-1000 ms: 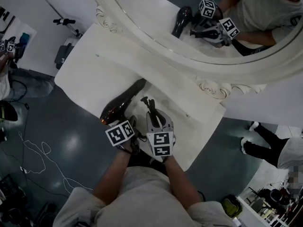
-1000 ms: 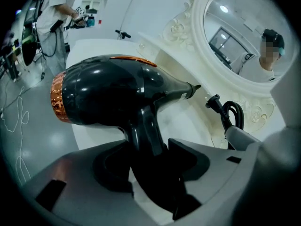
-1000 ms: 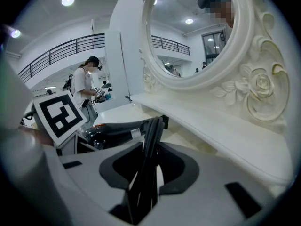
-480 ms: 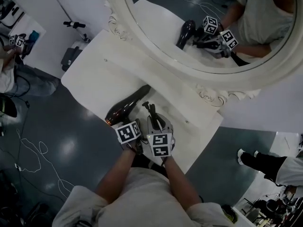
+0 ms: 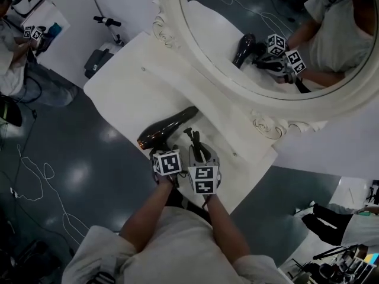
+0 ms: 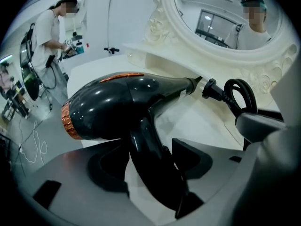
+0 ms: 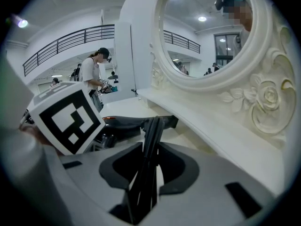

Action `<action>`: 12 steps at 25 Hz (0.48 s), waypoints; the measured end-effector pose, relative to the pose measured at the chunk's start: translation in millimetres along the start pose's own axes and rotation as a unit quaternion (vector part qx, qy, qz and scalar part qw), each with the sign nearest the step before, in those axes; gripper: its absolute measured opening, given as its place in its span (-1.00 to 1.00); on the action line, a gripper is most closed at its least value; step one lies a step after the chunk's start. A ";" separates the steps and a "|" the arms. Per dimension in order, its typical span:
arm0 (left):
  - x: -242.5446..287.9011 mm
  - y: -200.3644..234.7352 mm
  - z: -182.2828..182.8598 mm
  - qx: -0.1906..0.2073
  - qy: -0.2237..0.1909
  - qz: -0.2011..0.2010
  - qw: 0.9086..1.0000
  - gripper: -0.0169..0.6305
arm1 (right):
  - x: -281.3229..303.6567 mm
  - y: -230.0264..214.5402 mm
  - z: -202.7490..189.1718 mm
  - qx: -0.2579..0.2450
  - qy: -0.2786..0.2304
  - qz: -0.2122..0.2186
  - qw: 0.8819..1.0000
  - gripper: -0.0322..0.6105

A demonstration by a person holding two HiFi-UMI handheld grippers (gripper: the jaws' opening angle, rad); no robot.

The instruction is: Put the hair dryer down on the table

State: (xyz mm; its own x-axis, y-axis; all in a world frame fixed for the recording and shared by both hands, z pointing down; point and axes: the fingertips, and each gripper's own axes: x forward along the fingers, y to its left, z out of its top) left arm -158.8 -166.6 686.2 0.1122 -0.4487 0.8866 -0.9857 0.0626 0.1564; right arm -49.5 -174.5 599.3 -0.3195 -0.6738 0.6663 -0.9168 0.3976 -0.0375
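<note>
The black hair dryer (image 5: 169, 126) with a copper rear ring lies on the white table (image 5: 124, 87), nozzle toward the mirror. In the left gripper view the hair dryer (image 6: 117, 107) fills the middle, its handle running down between the jaws of my left gripper (image 6: 150, 166). Those jaws are opening and a sliver of table shows beside the handle. The left gripper (image 5: 164, 151) sits at the dryer's near end. My right gripper (image 7: 148, 168) is shut on the folded black cord (image 7: 151, 140), just right of the left one. The right gripper (image 5: 198, 151) holds the cord (image 5: 192, 136) upright.
A large oval mirror in an ornate white frame (image 5: 260, 102) stands along the table's far side and reflects the dryer and both grippers. A person (image 5: 12, 58) works at the far left. A stand (image 5: 98, 61) and loose cables (image 5: 35, 176) lie on the floor beside the table's left edge.
The head view has swung, so everything sits further right. The left gripper's cube has drawn closer to the right one. The dryer stays at the same spot on the table.
</note>
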 end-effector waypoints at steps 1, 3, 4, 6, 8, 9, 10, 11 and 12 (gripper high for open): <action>0.3 2.1 0.0 0.000 -0.005 0.006 1.000 -0.11 | 0.1 0.6 -1.9 -0.001 0.002 0.003 1.000 -0.56; 0.7 5.4 -2.1 -0.003 -0.008 0.012 1.000 -0.11 | 0.4 3.2 -4.9 -0.004 0.005 0.008 1.000 -0.56; 0.0 6.0 -2.8 -0.003 -0.008 0.012 1.000 -0.11 | 0.5 4.8 -6.0 -0.005 0.006 0.011 1.000 -0.56; -1.9 5.2 -2.3 -0.007 -0.014 0.008 1.000 -0.11 | 0.7 5.4 -7.9 -0.002 0.008 0.015 1.000 -0.56; -4.4 4.2 -2.9 -0.013 -0.023 0.003 1.000 -0.11 | 0.1 3.1 -9.7 0.006 0.009 0.015 1.000 -0.56; -6.4 4.8 -4.1 -0.018 -0.027 0.002 0.999 -0.11 | -0.5 2.6 -10.7 0.009 0.010 0.015 1.000 -0.56; -8.7 6.1 -5.5 -0.023 -0.032 0.001 0.999 -0.11 | -1.0 2.9 -11.6 0.011 0.012 0.017 1.000 -0.56; -10.8 7.7 -6.7 -0.027 -0.036 0.001 0.999 -0.11 | -1.3 3.7 -12.4 0.011 0.013 0.019 1.000 -0.56; -12.4 9.0 -8.0 -0.029 -0.038 0.001 0.999 -0.11 | -1.4 4.5 -13.3 0.010 0.014 0.021 1.000 -0.56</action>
State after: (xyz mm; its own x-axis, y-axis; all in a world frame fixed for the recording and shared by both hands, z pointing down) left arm -168.0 -153.3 680.0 0.0990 -0.5155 0.8511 -0.9765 0.1143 0.1829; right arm -49.9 -163.5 608.1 -0.3511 -0.6391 0.6843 -0.9077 0.4117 -0.0812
